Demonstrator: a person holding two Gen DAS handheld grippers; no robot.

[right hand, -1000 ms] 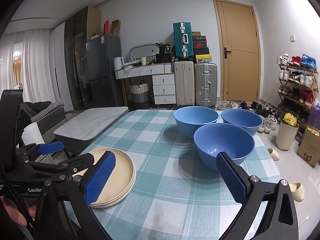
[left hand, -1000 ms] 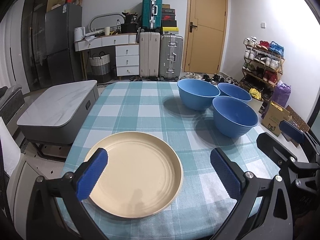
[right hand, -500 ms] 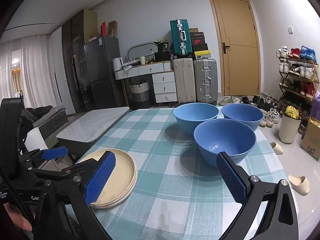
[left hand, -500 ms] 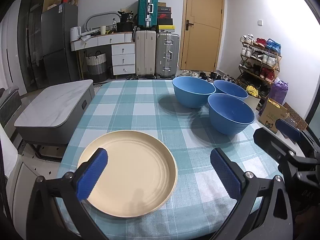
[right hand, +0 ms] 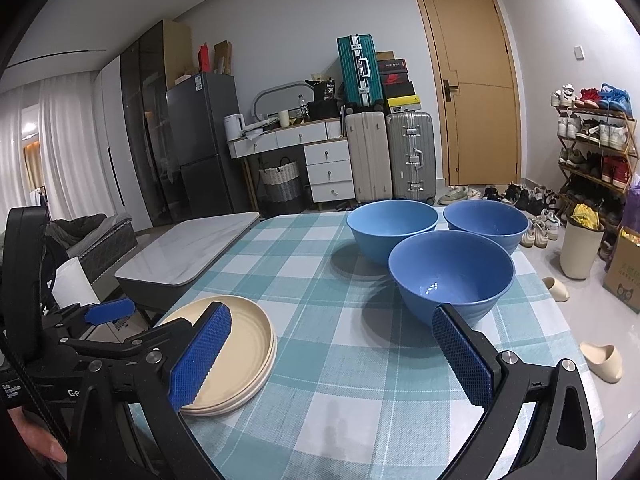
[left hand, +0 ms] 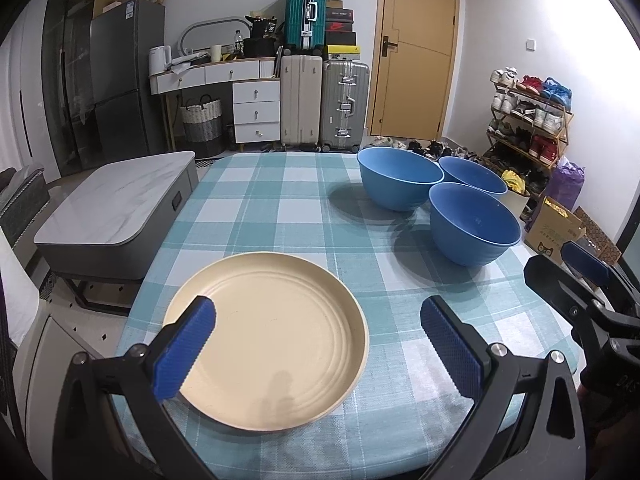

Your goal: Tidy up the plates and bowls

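Left gripper (left hand: 318, 336): I have its jaws spread wide and empty, hanging low over the near edge of the table (left hand: 256, 208), with the cream plates under the left finger.
Cream plates (left hand: 266, 334): they sit near me on the left of the checked cloth. From the right wrist view (right hand: 236, 354) I see stacked rims, so more than one plate; how many I cannot tell.
Plate handling: I judge them stiff, light and smooth. The raised rim is the only place for a pinch, one finger over the lip and one beneath it, and a loose hold could let the top plate slide off the one below.
Far bowl (left hand: 400, 182): it stands mid-table toward the right, upright and empty.
Back bowl (left hand: 474, 178): it stands just behind and right of that, the rims close or touching; I cannot tell which.
Near bowl (left hand: 474, 228): closest to me, apart from the plates.
Bowl handling: I judge them rigid, light and slick, best taken by the wall at the rim, and shaped to nest.
Right gripper (right hand: 334, 354): its jaws are wide apart and empty, with the near bowl just past the right finger.
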